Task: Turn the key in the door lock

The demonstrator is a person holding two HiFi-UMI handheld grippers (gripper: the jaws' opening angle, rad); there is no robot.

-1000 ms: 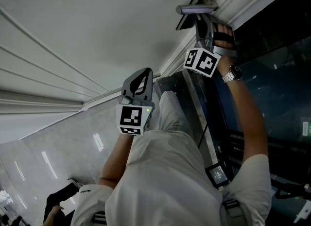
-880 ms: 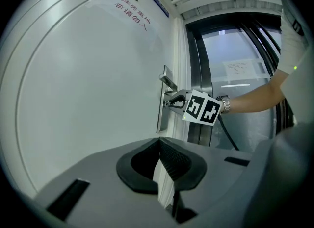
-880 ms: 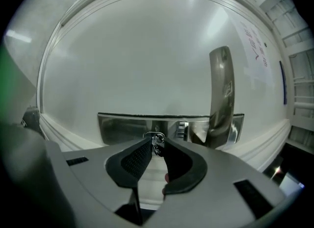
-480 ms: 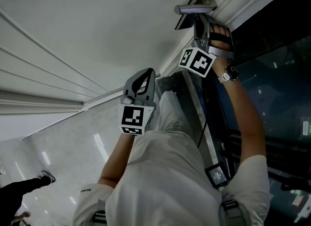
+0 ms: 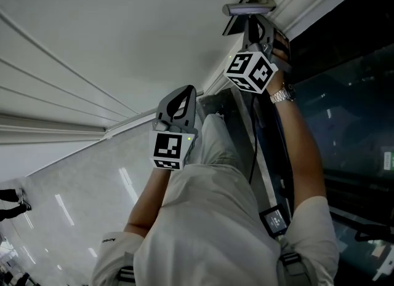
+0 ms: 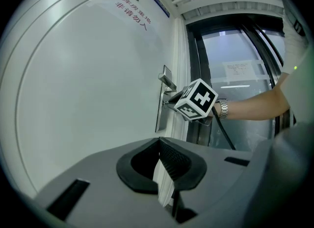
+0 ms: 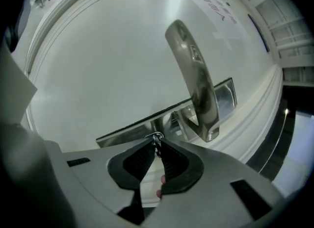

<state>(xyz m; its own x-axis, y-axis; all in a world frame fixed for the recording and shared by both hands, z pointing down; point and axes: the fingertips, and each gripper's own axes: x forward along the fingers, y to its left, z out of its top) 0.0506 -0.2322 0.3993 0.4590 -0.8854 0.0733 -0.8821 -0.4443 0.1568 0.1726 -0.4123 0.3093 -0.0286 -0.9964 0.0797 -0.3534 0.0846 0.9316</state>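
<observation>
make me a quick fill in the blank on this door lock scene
1. The right gripper pinches the ____ beside the door handle.
2. The jaws of the left gripper hold ____.
3. The wristwatch is on the ____ arm.
Missing: key, nothing, right.
The right jaws have just been closing on the key.

The white door (image 7: 98, 65) carries a long metal lock plate (image 7: 226, 94) close to its edge, a bent lever handle (image 7: 196, 70) standing out from that plate, a key (image 7: 156, 137) at the plate near the handle's base, and red print (image 6: 132, 7) well apart on the bare panel.
</observation>
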